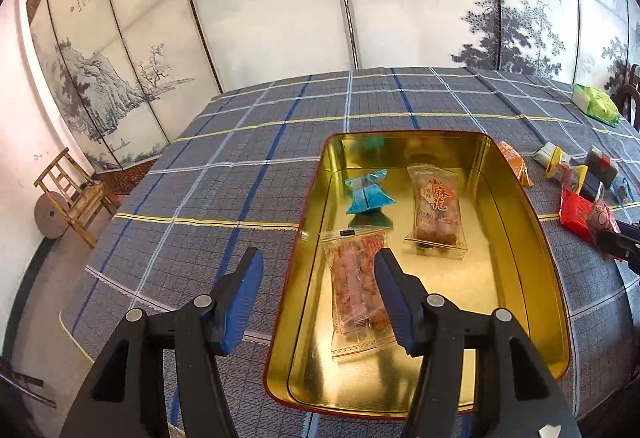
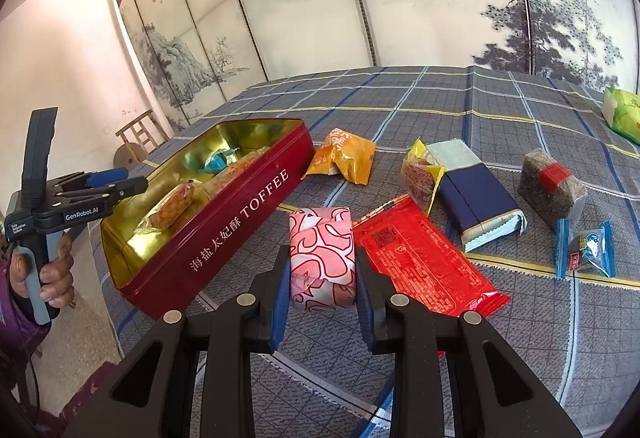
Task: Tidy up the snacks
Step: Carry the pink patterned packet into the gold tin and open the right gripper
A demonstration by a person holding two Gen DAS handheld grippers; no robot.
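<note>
Risk lay in the right gripper point(image 2: 322, 292) crushing its clamped pink packet point(image 2: 322, 258); left gripper point(image 1: 318, 270) hung released over the tin point(image 1: 516, 197).

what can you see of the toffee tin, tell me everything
The toffee tin is a long, rectangular metal box with rounded corners, open, with no lid in view. Its outside is dark red, with white Chinese characters and TOFFEE along the side; the inside is shiny gold and mirrors its contents. It sits flat on the plaid tablecloth. Inside lie a blue candy and two clear snack packets. The left tool hangs open over its near end, without touching it.
</note>
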